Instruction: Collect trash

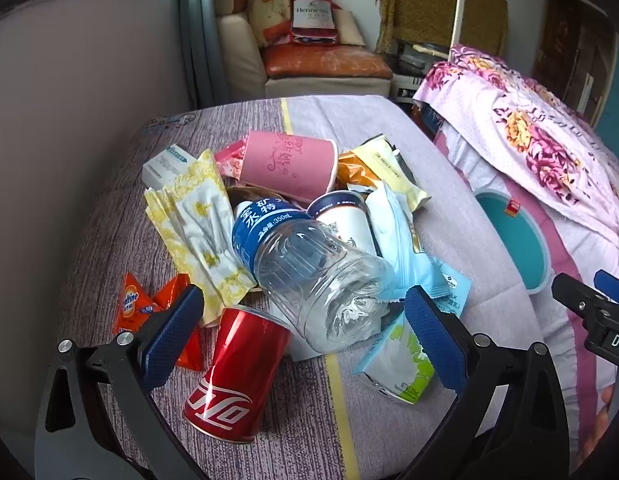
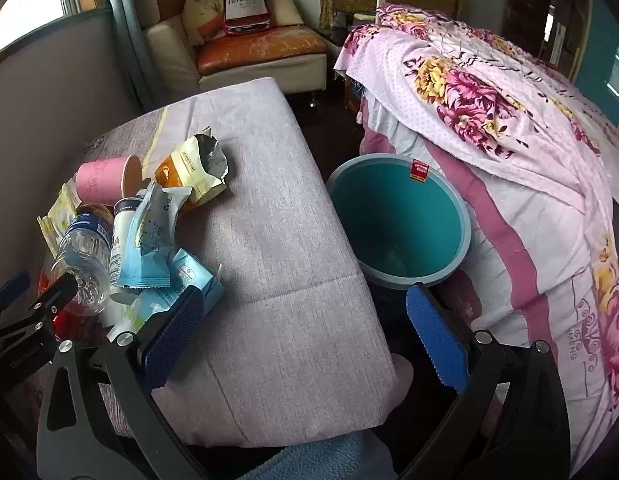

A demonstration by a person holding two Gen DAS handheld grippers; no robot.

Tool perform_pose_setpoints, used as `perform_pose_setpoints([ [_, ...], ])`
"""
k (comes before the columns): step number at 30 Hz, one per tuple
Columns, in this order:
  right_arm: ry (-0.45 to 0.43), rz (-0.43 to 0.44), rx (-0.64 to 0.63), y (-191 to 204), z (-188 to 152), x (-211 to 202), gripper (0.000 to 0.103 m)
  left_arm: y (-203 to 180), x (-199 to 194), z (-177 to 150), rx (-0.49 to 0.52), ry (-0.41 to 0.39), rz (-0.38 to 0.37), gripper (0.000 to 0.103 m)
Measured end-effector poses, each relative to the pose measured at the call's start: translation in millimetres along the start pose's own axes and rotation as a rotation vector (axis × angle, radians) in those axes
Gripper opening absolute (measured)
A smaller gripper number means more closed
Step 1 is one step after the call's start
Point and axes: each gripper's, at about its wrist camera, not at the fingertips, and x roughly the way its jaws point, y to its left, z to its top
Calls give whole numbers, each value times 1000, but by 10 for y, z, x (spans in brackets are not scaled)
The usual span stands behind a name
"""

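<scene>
The trash lies heaped on a low surface covered in a pale mauve quilted cloth (image 1: 389, 148) with a yellow stripe: a clear water bottle (image 1: 309, 276) on its side on top of the heap, a red soda can (image 1: 233, 376) tipped over in front of it, a pink paper cup (image 1: 289, 164) on its side at the back, a yellow tissue pack (image 1: 197, 224), pale blue wrappers (image 1: 405, 248), a small milk carton (image 1: 401, 364) and orange sachets (image 1: 137, 304). The left gripper (image 1: 303, 332) hangs over the heap with its jaws wide apart and empty. The right gripper (image 2: 305, 332) is likewise spread wide and empty, above the cloth's near edge. A teal bin (image 2: 397, 220) stands on the floor between the covered surface and a bed draped in a pink floral sheet (image 2: 489, 92). Behind are a cream sofa with an orange cushion (image 2: 261, 48), a curtain and a window
</scene>
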Motion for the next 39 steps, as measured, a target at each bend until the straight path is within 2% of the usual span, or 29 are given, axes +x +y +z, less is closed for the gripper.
perform_pose_setpoints([
  [3, 3, 3, 3, -8, 26, -13, 97, 1, 23, 12, 4, 6, 3, 100],
  [6, -4, 4, 5, -15, 29, -17, 97, -41, -69, 43, 25, -21, 7, 100],
  [39, 12, -2, 39, -50, 55, -21, 97, -52, -112, 70, 17, -17, -9, 100],
])
